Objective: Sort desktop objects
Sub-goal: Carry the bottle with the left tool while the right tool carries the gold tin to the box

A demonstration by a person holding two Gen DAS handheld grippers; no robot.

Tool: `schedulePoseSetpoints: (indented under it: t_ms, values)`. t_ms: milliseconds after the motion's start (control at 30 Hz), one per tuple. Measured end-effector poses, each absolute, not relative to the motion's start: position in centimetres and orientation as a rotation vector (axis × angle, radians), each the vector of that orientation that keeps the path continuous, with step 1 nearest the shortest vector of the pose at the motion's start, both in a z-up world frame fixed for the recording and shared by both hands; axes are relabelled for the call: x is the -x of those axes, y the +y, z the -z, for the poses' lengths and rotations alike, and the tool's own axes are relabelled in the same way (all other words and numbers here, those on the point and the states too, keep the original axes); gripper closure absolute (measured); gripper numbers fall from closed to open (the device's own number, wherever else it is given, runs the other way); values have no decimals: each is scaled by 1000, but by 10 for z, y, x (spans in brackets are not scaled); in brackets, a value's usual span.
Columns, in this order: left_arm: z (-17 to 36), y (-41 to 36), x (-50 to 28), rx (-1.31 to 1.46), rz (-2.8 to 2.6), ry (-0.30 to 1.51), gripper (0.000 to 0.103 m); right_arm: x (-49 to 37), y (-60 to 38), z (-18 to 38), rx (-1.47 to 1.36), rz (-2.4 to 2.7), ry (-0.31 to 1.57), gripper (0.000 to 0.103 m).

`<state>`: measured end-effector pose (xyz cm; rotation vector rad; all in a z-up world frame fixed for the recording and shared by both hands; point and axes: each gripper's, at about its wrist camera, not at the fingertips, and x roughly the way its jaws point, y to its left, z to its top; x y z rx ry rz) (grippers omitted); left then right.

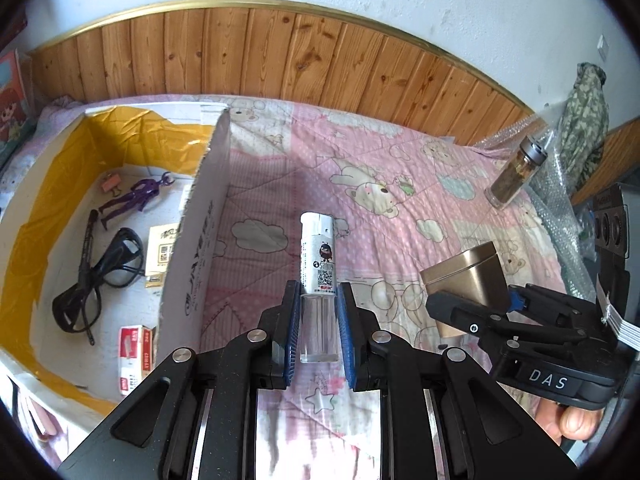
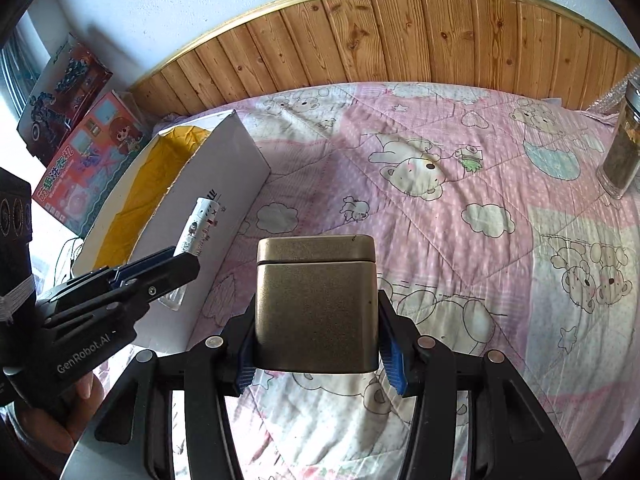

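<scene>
Box: a big white box with yellow paper inside sits at the left on the pink bear blanket.
In the box: a pink clip, a purple toy figure, a black pen, black glasses, a small card and a little red and white box lie on the bottom.
Left claw: the left gripper is clamped tight on a small spray bottle. The blue pads press the clear lower part from both sides.
Spray bottle: it stands up straight in the claw, up off the blanket, just right of the box wall. It has a white label with a tiny cartoon and a square code.
Right claw: the right gripper squeezes a gold tin between its blue pads.
Gold tin: it is square with a lid on top. It is held up above the blanket, right of the spray bottle.
Jar: a glass jar with brown stuff inside and a silver top stands far right on the blanket, well apart from both claws.
Back: a wooden wall panel runs behind the blanket.
</scene>
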<state>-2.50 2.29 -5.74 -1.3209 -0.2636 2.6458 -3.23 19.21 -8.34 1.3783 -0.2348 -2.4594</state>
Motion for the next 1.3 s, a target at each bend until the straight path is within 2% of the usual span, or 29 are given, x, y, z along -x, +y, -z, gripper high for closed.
schedulePoseSetpoints:
  t_ms: [267, 400, 1300]
  values:
    - [42, -7, 1, 1290, -2682, -287, 85, 16, 178, 69, -1326, 2457, -235, 51]
    - [35, -20, -11, 1276, -2723, -242, 85, 5, 167, 66, -1306, 2441, -246, 51]
    - [21, -75, -44, 1209, -2836, -288, 85, -34, 89, 30, -1123, 2385, -22, 51]
